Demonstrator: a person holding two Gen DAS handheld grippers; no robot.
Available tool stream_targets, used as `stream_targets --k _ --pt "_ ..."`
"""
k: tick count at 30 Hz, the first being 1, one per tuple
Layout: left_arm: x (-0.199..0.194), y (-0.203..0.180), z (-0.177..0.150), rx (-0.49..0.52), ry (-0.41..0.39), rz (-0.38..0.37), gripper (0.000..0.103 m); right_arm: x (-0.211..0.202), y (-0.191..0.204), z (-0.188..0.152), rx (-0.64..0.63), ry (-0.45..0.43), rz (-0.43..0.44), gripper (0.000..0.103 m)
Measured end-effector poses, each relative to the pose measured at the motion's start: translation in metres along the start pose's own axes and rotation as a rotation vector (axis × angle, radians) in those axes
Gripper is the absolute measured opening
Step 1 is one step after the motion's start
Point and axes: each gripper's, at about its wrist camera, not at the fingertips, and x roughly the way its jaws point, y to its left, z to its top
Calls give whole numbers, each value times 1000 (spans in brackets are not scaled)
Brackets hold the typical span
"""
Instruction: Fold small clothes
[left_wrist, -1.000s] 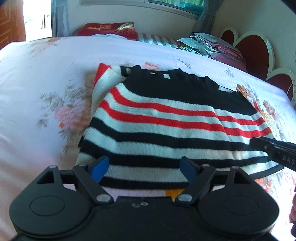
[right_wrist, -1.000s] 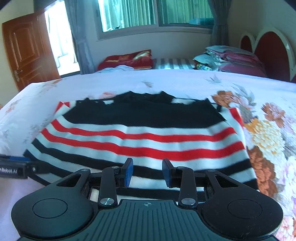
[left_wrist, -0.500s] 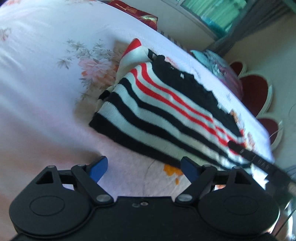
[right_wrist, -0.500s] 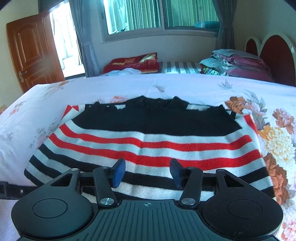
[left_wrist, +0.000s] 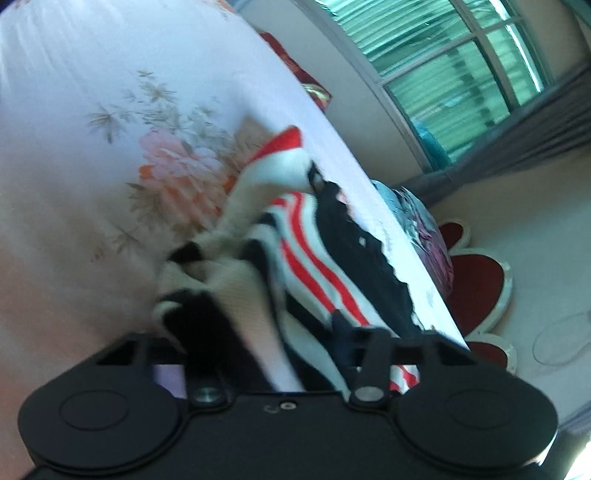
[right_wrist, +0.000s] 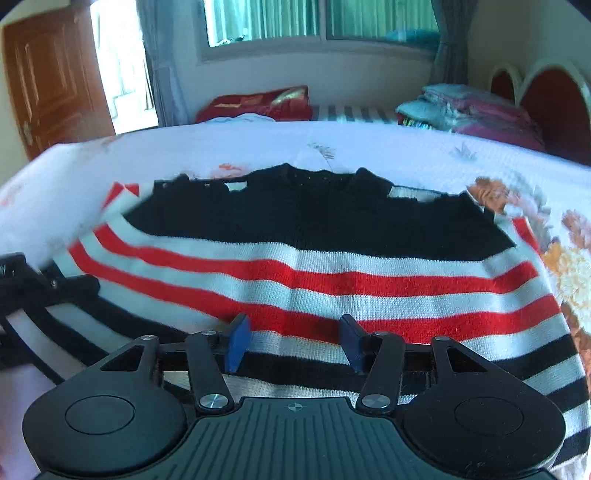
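The striped sweater (right_wrist: 314, 266) lies spread on the floral bedsheet (right_wrist: 258, 147). The left gripper (left_wrist: 273, 332) is closing, with the bunched lower corner of the knit between its jaws. The right gripper (right_wrist: 293, 339) hovers unclenched over the hem, its blue pads (right_wrist: 236, 343) gripping nothing

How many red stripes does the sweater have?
2 on the front of the sweater, one just under the black top part, the other right below it. Folded-under parts may hide more.
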Motion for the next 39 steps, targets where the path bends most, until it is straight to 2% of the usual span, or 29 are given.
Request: stream_targets --k 6,11,17,20,23,26,30,32,34,37,39 --pt "-2 5 -3 -10 -32 -9 23 2 11 -9 -57 -18 -53 53" --pt "-9 -6 -6 21 -72 4 18 2 10 -9 -56 -19 -50 53" --pt "-23 -55 -10 213 -153 17 16 0 4 -7 -55 -23 -10 54" --pt "-28 -98 -17 355 -187 4 16 -7 -10 -1 -18 -20 52 54" --pt "-26 -146 -30 493 -197 -26 16 -25 -40 4 51 -55 68 54" --pt "-16 -191 -54 619 -184 -70 16 -43 -80 5 94 -68 51 54" --pt "13 -235 -104 775 -104 -124 16 -65 -139 -3 166 -61 -8 54" --pt "29 -243 -134 840 -51 -121 16 -72 -166 -10 197 -46 -37 54" --pt "47 -246 -164 924 16 -86 17 -78 -189 -17 230 -32 -61 54" --pt "63 -240 -199 1023 68 -2 26 -88 -212 -25 282 -24 -64 54" --pt "59 -240 -210 1086 50 5 42 -96 -221 -25 297 -38 -60 54"
